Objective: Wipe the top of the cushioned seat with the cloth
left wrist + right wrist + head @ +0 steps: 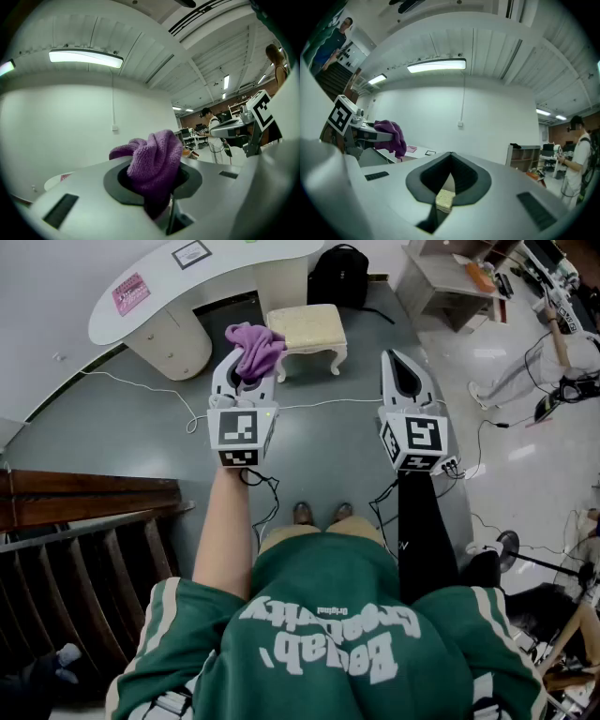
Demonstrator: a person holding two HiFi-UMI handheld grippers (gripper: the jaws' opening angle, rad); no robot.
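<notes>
The cushioned seat (pixel 307 329) is a cream stool with curved legs, standing on the grey floor ahead of me. My left gripper (pixel 246 360) is held up in the air just left of it and is shut on a purple cloth (pixel 253 345) that bunches out above the jaws. In the left gripper view the cloth (pixel 154 161) fills the space between the jaws of the left gripper (pixel 158 187). My right gripper (pixel 401 367) hovers to the right of the stool, shut and holding nothing. Through the right gripper (pixel 450 161) a patch of the cream seat (pixel 445 199) shows.
A curved white desk (pixel 187 277) stands behind the stool, with a black backpack (pixel 339 276) beside it. Cables (pixel 141 390) trail over the floor. A wooden stair rail (pixel 84 512) runs at the left. A low shelf (pixel 450 277) and a person (pixel 553 362) are at the right.
</notes>
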